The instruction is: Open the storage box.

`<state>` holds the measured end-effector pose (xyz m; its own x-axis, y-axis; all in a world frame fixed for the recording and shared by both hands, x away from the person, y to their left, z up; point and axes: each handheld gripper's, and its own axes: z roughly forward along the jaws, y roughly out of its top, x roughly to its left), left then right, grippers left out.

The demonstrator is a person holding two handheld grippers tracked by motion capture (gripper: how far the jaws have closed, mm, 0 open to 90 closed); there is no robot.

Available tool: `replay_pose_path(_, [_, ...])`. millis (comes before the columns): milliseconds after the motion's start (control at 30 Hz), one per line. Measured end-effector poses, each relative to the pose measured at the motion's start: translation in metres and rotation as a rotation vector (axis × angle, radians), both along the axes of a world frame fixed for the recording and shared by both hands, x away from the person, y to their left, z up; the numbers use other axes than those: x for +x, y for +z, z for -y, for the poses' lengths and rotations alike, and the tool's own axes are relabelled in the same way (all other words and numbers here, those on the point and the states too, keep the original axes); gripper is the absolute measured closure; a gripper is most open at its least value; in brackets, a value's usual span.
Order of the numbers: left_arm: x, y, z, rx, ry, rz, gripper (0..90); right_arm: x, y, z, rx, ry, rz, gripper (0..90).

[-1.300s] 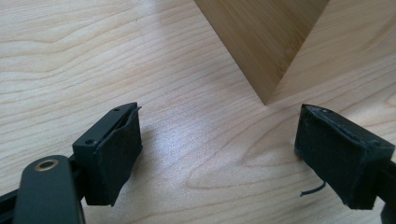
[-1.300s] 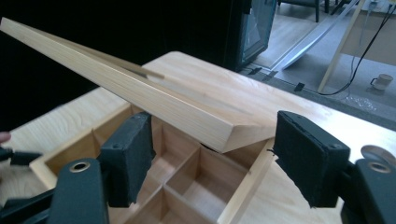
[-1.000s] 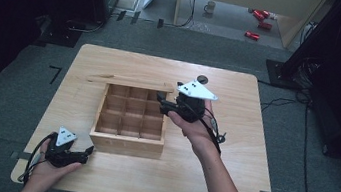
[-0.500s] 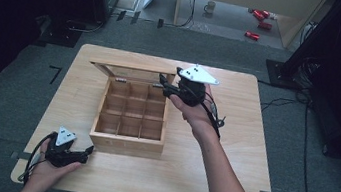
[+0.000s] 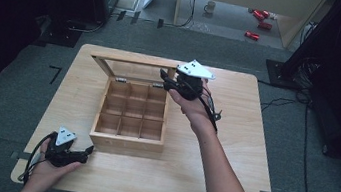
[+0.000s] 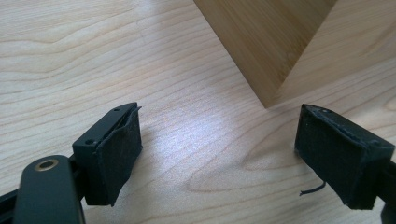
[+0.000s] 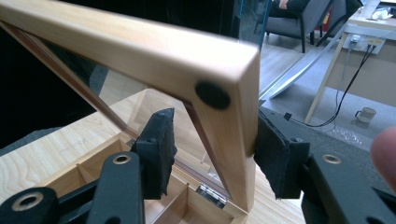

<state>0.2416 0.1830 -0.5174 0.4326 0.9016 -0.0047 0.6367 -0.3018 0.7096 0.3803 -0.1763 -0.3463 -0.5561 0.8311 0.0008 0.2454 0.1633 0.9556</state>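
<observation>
While the left gripper [image 5: 84, 152] lies low near the table's [image 5: 226, 184] near left corner, the right gripper [image 5: 165, 78] is up at the lid [image 5: 135, 64] of the wooden box [image 5: 127, 140], toward the far edge of the table. The box sits on the table's middle, a little left of centre, its nine square compartments open to the high view. Its lid, a wooden frame around a clear pane, stands raised from hinges along the box's far side.

From the right gripper view, the lid's frame [image 7: 219, 130] passes between the two black jaws: the right-hand pad [image 7: 273, 154] lies against the outer edge of the frame, while the left-hand pad [image 7: 159, 149] stands just off the inner side, over the pane, with a narrow gap visible. The jaws have just been closing in on the frame, yet the pinch is not complete on both sides. A small dark round bumper [image 7: 212, 95] sits on the frame's corner, just above the jaws (the sort of pad that cushions a lid). A hinge [image 7: 208, 191] shows below, between the jaws.

Seen from the left gripper view, that gripper's jaws are spread wide with nothing between them, pads [image 6: 119, 154] resting just above the wood grain of the table. A near corner of the box [image 6: 266, 60] rises beyond them, close but not touched. The person's left hand [image 5: 49, 170] wraps the gripper's body at the table's near edge.
</observation>
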Motion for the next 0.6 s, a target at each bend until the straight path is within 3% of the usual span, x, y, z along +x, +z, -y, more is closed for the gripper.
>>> replay_pose_path(600, [0.001, 0.0, 0.0, -0.003, 0.0, 0.003, 15.1, 0.028, -0.019, 0.002, 0.043, -0.02, -0.04, 52.8])
